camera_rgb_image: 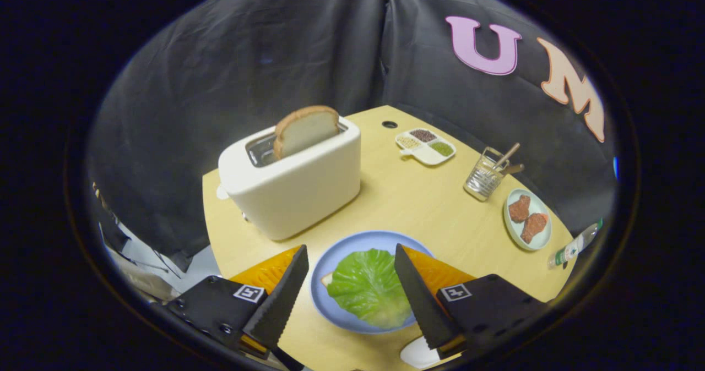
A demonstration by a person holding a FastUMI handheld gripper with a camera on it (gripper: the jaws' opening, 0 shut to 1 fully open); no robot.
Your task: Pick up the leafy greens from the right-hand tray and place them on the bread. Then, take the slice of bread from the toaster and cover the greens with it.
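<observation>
The leafy greens already lie on the blue plate, covering a slice of bread of which just a pale edge peeps out on the left side. So the first half of the task looks done, and the step in hand is, I judge, to fetch the second slice of bread, which stands upright in the slot of the white toaster, its top well above the rim. The gripper hangs over the plate with its fingers spread wide and nothing between them but the leaf below.

To do this well, the gripper should rise and go forward and a little left, come down over the toaster with one finger on each flat face of the slice, and close gently on the upper crust, since bread gives and tears easily. Then it should lift straight up until the slice clears the slot, so it does not drag the toaster along, and lay it flat on the greens.

Beyond on the desk stand a divided dish of seeds, a glass jar with utensils, a plate of meat pieces and a small bottle at the edge. All are well off to the right, apart from the path; nothing stands between plate and toaster
</observation>
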